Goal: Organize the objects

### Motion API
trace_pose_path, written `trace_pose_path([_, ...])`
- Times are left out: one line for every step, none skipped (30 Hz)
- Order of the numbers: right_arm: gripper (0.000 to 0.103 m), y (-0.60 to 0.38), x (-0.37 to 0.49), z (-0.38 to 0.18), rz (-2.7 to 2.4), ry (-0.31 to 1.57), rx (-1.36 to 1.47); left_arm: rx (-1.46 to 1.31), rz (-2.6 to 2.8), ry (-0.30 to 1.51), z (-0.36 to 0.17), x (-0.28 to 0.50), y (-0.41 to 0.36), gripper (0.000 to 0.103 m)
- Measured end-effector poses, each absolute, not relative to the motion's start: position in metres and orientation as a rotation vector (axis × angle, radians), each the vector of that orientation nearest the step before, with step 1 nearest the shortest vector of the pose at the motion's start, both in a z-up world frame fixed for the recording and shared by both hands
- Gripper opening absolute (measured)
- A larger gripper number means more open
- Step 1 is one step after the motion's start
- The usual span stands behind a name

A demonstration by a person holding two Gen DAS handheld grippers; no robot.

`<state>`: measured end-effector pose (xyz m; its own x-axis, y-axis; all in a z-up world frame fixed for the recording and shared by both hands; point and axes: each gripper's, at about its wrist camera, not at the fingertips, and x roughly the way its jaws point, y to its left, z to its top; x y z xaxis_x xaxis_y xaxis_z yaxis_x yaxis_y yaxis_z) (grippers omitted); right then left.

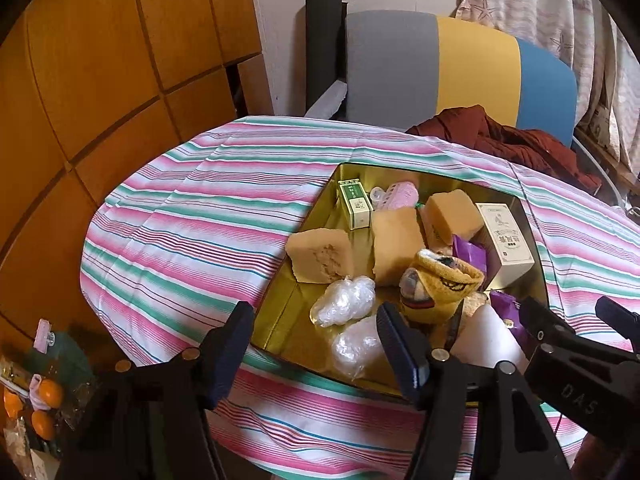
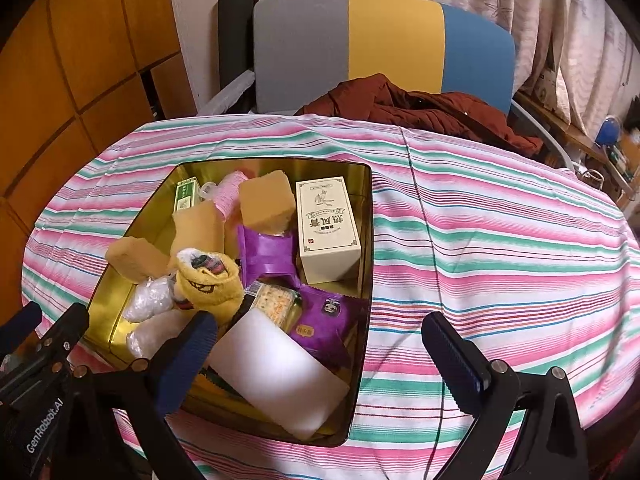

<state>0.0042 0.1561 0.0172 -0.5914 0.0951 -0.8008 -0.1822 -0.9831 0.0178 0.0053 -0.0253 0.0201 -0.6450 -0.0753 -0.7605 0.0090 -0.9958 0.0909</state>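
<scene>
We see the gold tin (image 2: 362,216) on the striped tabletop (image 2: 500,240), filled with sponges (image 2: 266,200), a cream box (image 2: 328,228), purple packets (image 2: 320,320) and a yellow sock (image 2: 208,280). Our left hand-held gripper (image 1: 316,354) hovers at the tin's near left corner, fingers apart and empty. Our right hand-held gripper (image 2: 320,354) spans its near right corner, also apart.

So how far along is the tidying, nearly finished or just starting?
It looks nearly done: the gold tin already holds the sponges, cream box, purple packets, yellow sock and white block. Nothing is in hand; the left tool and right tool are open and empty. The striped cloth shows nothing loose left.
</scene>
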Motion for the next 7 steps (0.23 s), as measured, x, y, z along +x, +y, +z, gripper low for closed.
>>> trace_pose_path([0.103, 0.156, 0.0043, 0.0173, 2.667, 0.146, -1.334, 1.302, -2.808, -0.121, 0.0198, 0.0055, -0.0249, 0.065])
trace_pose_path([0.103, 0.1561, 0.0044, 0.0174, 2.668, 0.145, -1.333, 1.3, -2.809, -0.12, 0.0194, 0.0058, -0.0245, 0.065])
trace_pose_path([0.103, 0.1559, 0.0045, 0.0175, 2.668, 0.145, -1.333, 1.298, -2.809, -0.122, 0.0191, 0.006, -0.0241, 0.065])
trace_pose_path([0.103, 0.1559, 0.0042, 0.0173, 2.667, 0.145, -1.333, 1.293, -2.808, -0.124, 0.019, 0.0063, -0.0239, 0.065])
trace_pose_path([0.103, 0.1557, 0.0038, 0.0172, 2.666, 0.145, -1.333, 1.29, -2.809, -0.128, 0.0189, 0.0065, -0.0233, 0.065])
trace_pose_path([0.103, 0.1556, 0.0039, 0.0172, 2.667, 0.146, -1.333, 1.29, -2.808, -0.134, 0.0184, 0.0065, -0.0226, 0.065])
trace_pose_path([0.103, 0.1555, 0.0038, 0.0171, 2.667, 0.146, -1.333, 1.292, -2.807, -0.135, 0.018, 0.0062, -0.0226, 0.065])
